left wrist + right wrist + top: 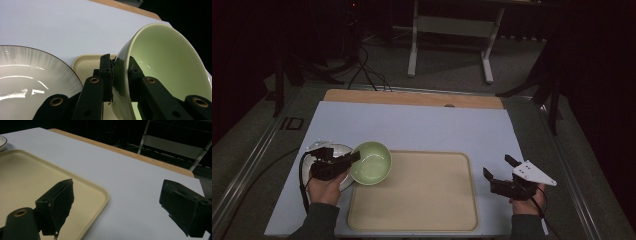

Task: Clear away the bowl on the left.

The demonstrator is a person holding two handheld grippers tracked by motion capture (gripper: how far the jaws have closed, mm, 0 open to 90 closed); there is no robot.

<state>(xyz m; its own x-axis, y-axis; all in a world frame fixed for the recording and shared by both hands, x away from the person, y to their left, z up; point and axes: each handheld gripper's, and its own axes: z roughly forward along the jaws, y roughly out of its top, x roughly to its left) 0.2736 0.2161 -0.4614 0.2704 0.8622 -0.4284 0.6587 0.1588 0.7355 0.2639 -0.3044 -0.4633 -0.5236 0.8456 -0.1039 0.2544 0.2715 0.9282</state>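
Left tongs (353,158) clamped on the wall of the green bowl (372,162), one jaw outside, the other inside, rim pinched between the pads. In the left gripper view, same grip seen close: left tongs (120,72) closed hard on the green bowl (162,62), bowl tilted on its side, hollow turned toward the right of that view. No gap visible between pads and glaze. Bowl carried off the surface, hanging at the near-left corner of the beige tray (432,200), partly over the tray's edge and partly over the white plate (343,150). Plate lying flat on the blue-grey worktop (412,125), just beside the tray's left rim; in the left gripper view, white plate (30,82) below and left of the jaws, a corner of the beige tray (85,62) showing behind them. Cannot tell whether bowl and plate touch.

Right tongs (498,167) wide apart, gripping nothing, touching nothing. Held low beside the tray's right edge, over bare worktop, grey three-cornered plate on top. In the right gripper view, right tongs (117,205) spread with a broad span of blue-grey worktop (130,185) between the jaws, the left-hand jaw over the corner of the beige tray (100,195), the other jaw well off to the side. Well apart from the bowl.
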